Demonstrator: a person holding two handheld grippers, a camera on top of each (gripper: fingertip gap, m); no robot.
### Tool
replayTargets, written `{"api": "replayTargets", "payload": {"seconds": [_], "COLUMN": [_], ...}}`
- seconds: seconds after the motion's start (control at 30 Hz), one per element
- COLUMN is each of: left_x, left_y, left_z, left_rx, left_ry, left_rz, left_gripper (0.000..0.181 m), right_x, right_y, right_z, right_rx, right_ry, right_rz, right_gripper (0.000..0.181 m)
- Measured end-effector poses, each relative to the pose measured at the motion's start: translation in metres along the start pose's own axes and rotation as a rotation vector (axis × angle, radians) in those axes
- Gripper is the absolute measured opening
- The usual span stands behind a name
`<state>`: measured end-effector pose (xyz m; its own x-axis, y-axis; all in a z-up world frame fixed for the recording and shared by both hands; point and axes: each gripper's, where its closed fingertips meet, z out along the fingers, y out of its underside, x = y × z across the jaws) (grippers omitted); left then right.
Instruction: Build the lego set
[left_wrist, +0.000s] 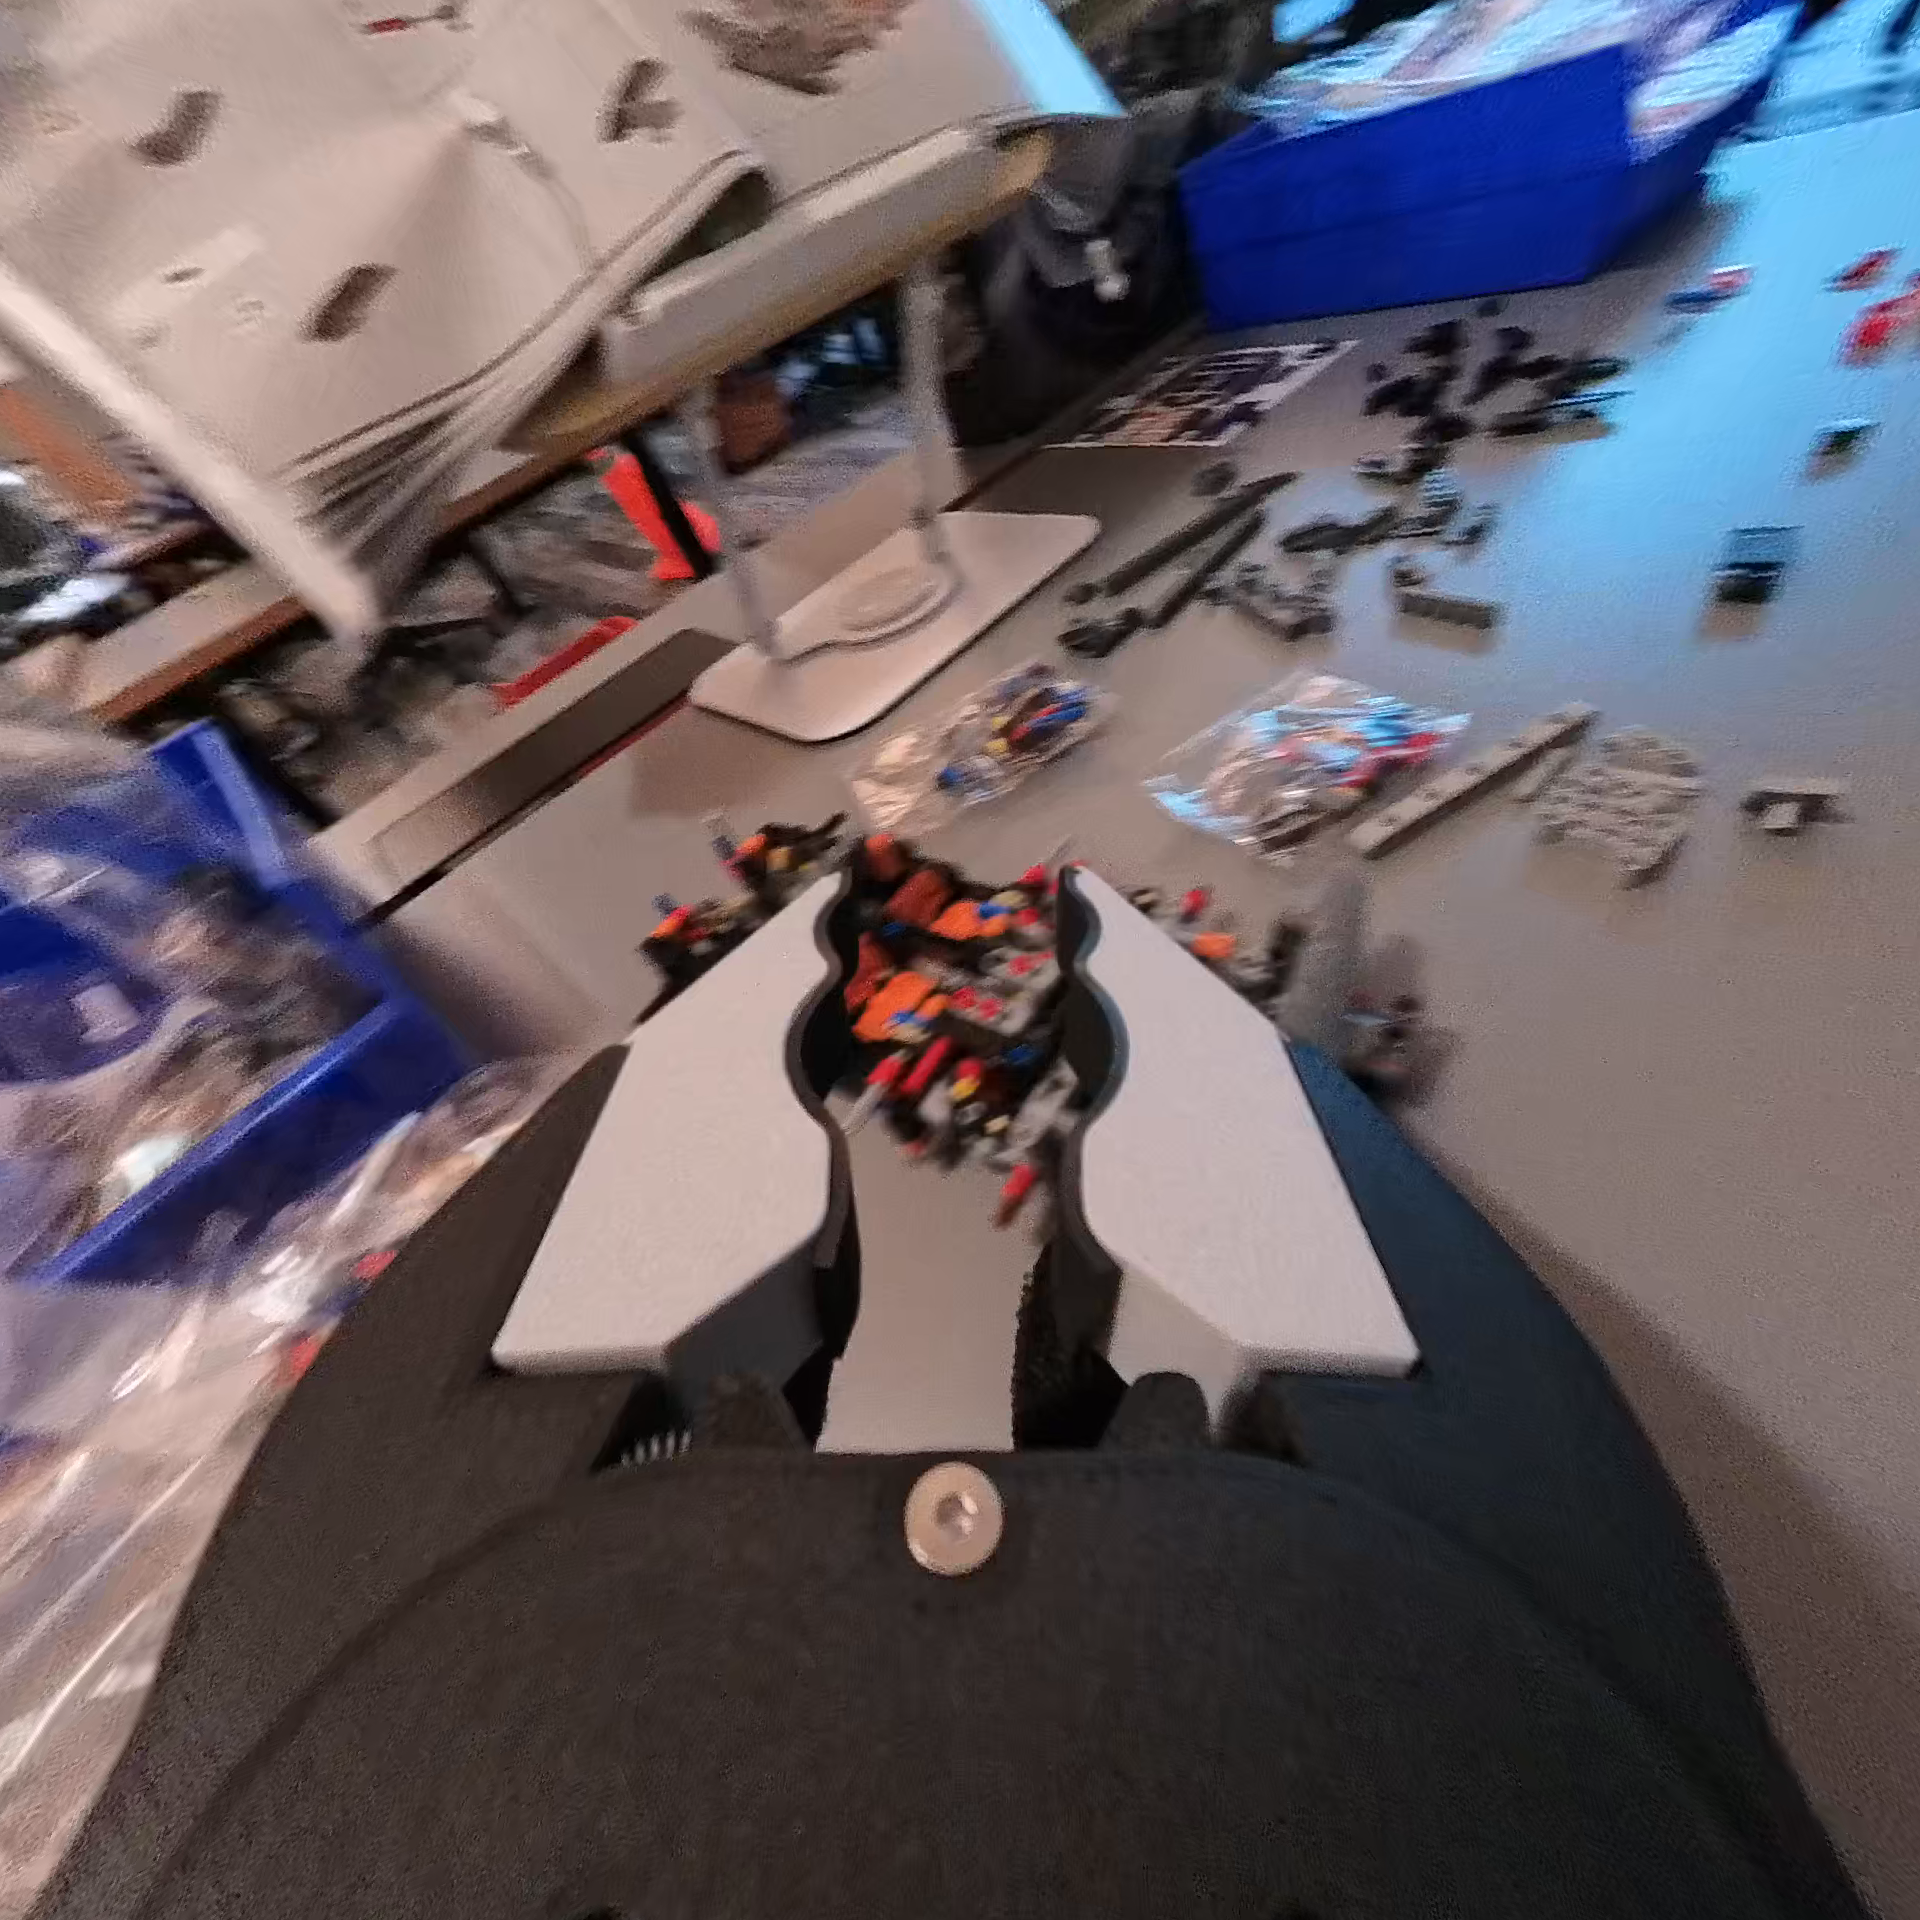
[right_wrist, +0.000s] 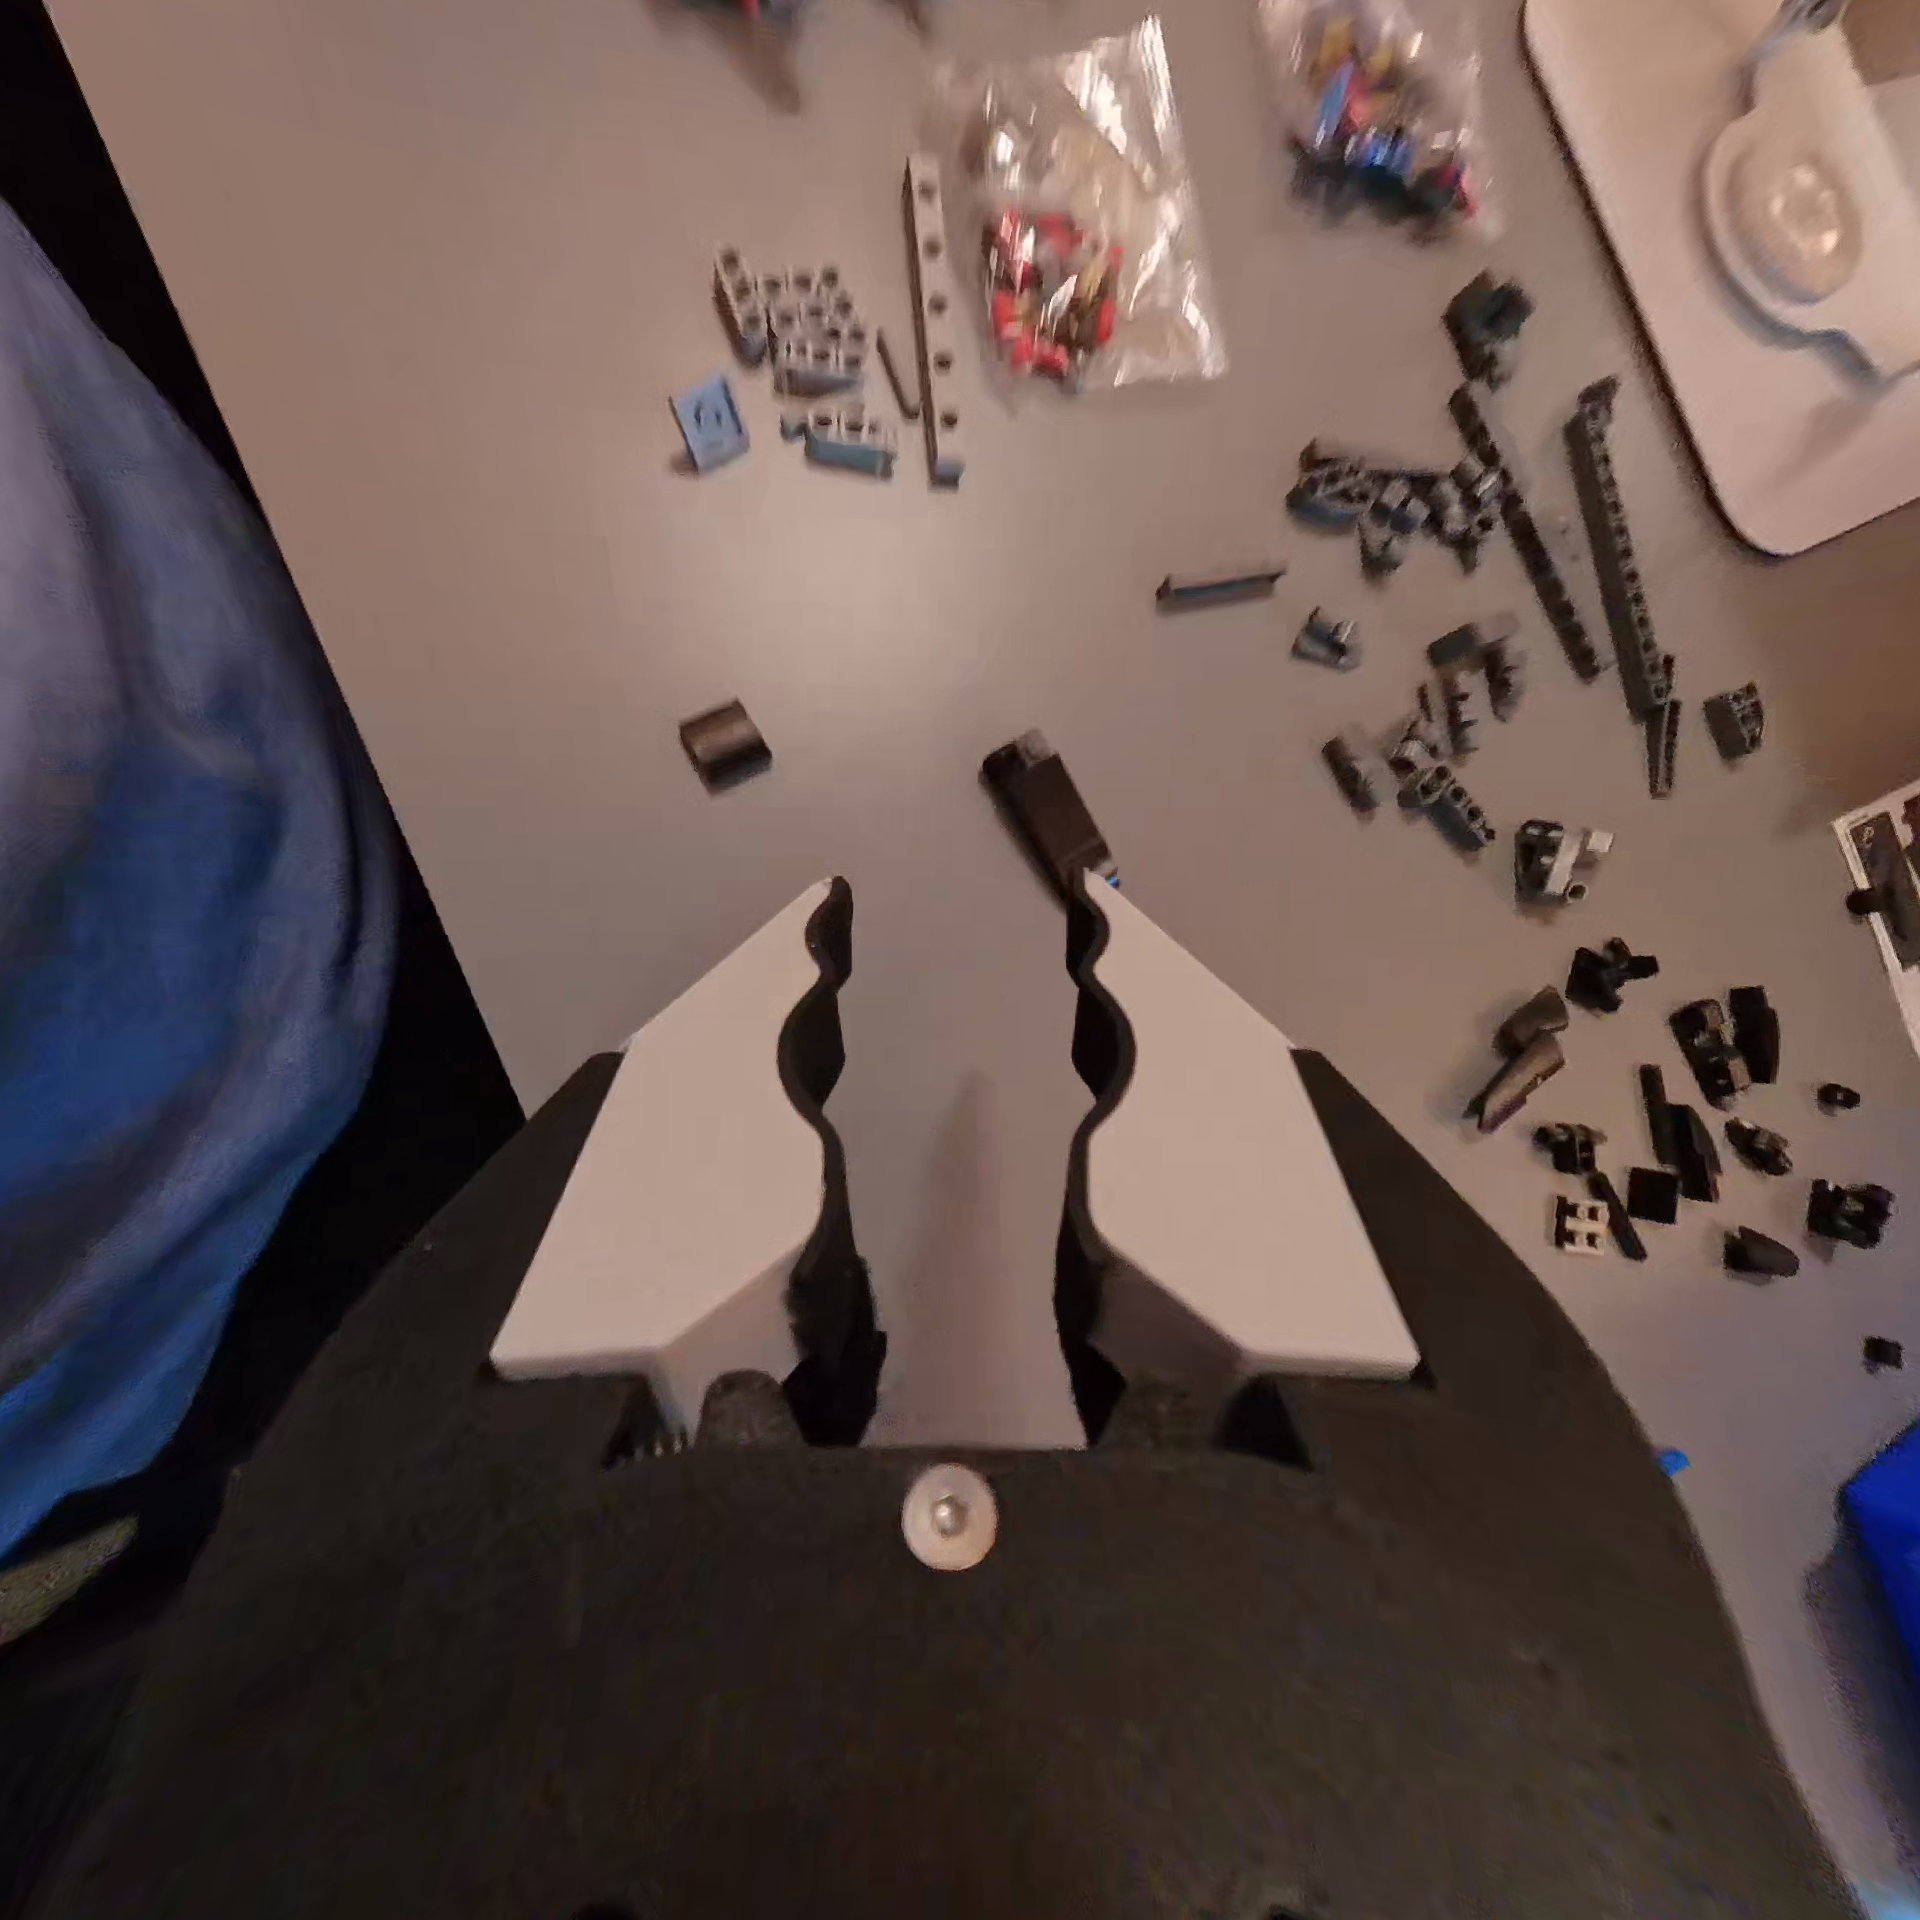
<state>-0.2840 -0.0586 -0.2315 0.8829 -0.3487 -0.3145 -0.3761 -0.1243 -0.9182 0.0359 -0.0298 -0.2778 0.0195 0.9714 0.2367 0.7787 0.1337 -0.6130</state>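
Note:
My left gripper (left_wrist: 951, 883) is open and empty, above a pile of small orange, red and black lego parts (left_wrist: 951, 1008) on the grey table; the view is blurred. My right gripper (right_wrist: 961, 883) is open and empty over bare table. A black rectangular piece (right_wrist: 1044, 805) lies just beyond its right fingertip (right_wrist: 1091, 904). A small dark curved piece (right_wrist: 722, 743) lies to the left. Grey bricks and a long grey beam (right_wrist: 930, 332) lie farther off, and dark beams (right_wrist: 1590, 561) and several black parts (right_wrist: 1683, 1132) spread to the right.
Clear bags of parts (right_wrist: 1081, 249) (right_wrist: 1382, 114) lie at the far side, also in the left wrist view (left_wrist: 1299, 764). A white monitor stand base (left_wrist: 894, 613) (right_wrist: 1766, 260) sits beyond. Blue boxes (left_wrist: 1434, 177) (left_wrist: 208, 1039) flank the table. A person's blue sleeve (right_wrist: 156, 831) is at left. About 35 cm separates my left fingertips from my right. To the black rectangular piece (right_wrist: 1044, 805): right tips about 6 cm, left tips about 30 cm. It turns up in the left wrist view (left_wrist: 1757, 558) as well.

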Motion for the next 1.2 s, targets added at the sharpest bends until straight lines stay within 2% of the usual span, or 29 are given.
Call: {"api": "replayTargets", "payload": {"seconds": [0.07,0.17,0.27,0.37,0.43,0.47,0.57,0.67,0.77,0.97,1.07,1.2], "left_x": [0.028,0.067,0.102,0.124,0.136,0.141,0.156,0.171,0.184,0.21,0.216,0.223], "left_y": [-0.015,-0.04,-0.056,-0.058,-0.06,-0.061,-0.063,-0.062,-0.061,-0.072,-0.075,-0.082], "left_z": [0.007,0.014,0.022,0.033,0.04,0.043,0.053,0.065,0.083,0.109,0.113,0.109], "left_rx": [-0.018,-0.001,0.011,-0.005,-0.007,-0.011,-0.024,-0.033,-0.037,0.004,0.018,0.069], "left_ry": [0.097,0.194,0.283,0.337,0.362,0.374,0.405,0.435,0.461,0.512,0.518,0.544], "left_rz": [0.033,0.089,0.106,0.131,0.144,0.151,0.184,0.228,0.276,0.435,0.507,0.496], "left_gripper": [0.035,0.035,0.035,0.035,0.035,0.035,0.035,0.035,0.037,0.045,0.044,0.029], "right_x": [-0.007,-0.026,-0.01,0.011,0.026,0.029,0.032,0.032,0.028,0.018,0.017,0.006], "right_y": [0.01,0.008,0.017,0.013,0.019,0.019,0.017,0.014,0.006,-0.036,-0.049,-0.059], "right_z": [0.008,0.022,0.032,0.042,0.052,0.057,0.064,0.066,0.063,0.033,0.026,0.026], "right_rx": [-0.057,-0.05,-0.086,-0.029,-0.063,-0.06,-0.044,-0.024,0.032,0.244,0.273,0.251], "right_ry": [-0.005,-0.088,-0.026,-0.004,0.014,0.001,-0.065,-0.101,-0.199,-0.597,-0.675,-0.753], "right_rz": [-0.027,-0.039,-0.094,-0.1,-0.135,-0.138,-0.114,-0.073,0.049,0.427,0.462,0.434], "right_gripper": [0.037,0.038,0.041,0.04,0.034,0.033,0.016,0.014,0.014,0.014,0.014,0.014]}}
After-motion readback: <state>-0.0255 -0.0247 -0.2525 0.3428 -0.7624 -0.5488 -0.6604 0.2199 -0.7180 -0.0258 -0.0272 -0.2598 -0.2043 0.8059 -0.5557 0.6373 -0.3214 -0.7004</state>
